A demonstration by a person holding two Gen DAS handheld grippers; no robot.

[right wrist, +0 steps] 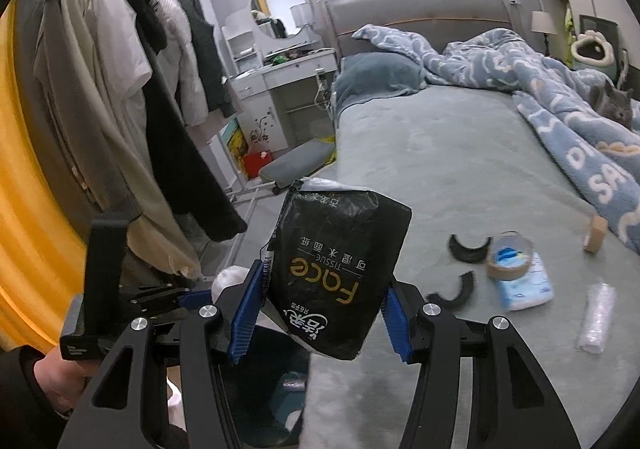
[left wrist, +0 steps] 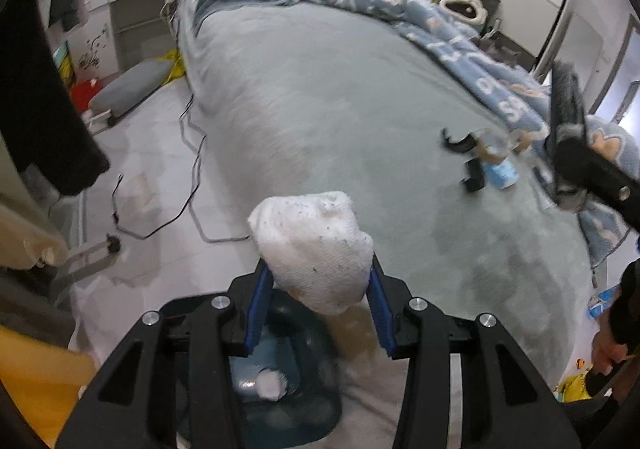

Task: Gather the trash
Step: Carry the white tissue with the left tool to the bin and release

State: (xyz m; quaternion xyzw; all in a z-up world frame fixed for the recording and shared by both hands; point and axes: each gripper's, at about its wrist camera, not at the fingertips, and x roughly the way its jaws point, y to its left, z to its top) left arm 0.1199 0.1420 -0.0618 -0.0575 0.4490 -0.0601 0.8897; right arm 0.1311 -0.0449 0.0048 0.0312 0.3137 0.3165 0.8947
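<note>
My left gripper (left wrist: 318,273) is shut on a crumpled white tissue wad (left wrist: 312,245) speckled with dirt. It hangs over a dark teal trash bin (left wrist: 320,401) on the floor beside the bed, and another white wad (left wrist: 272,385) lies inside. My right gripper (right wrist: 324,289) is shut on a black face-tissue pack (right wrist: 340,273), held by its lower end. The bin (right wrist: 272,353) sits just below it. The white wad (right wrist: 232,281) shows to the left of the pack. On the bed lie black curved pieces (right wrist: 468,247), a tape roll (right wrist: 508,257), a blue-white packet (right wrist: 524,285) and clear plastic wrap (right wrist: 596,317).
The grey-green bed (left wrist: 340,97) fills the middle, with a blue blanket (right wrist: 580,153) piled along its right side and a grey cat (right wrist: 612,105) on it. Clothes hang on a rack (right wrist: 120,89) at left. Cables (left wrist: 192,177) trail on the floor. A person's hand (right wrist: 60,377) grips the left tool.
</note>
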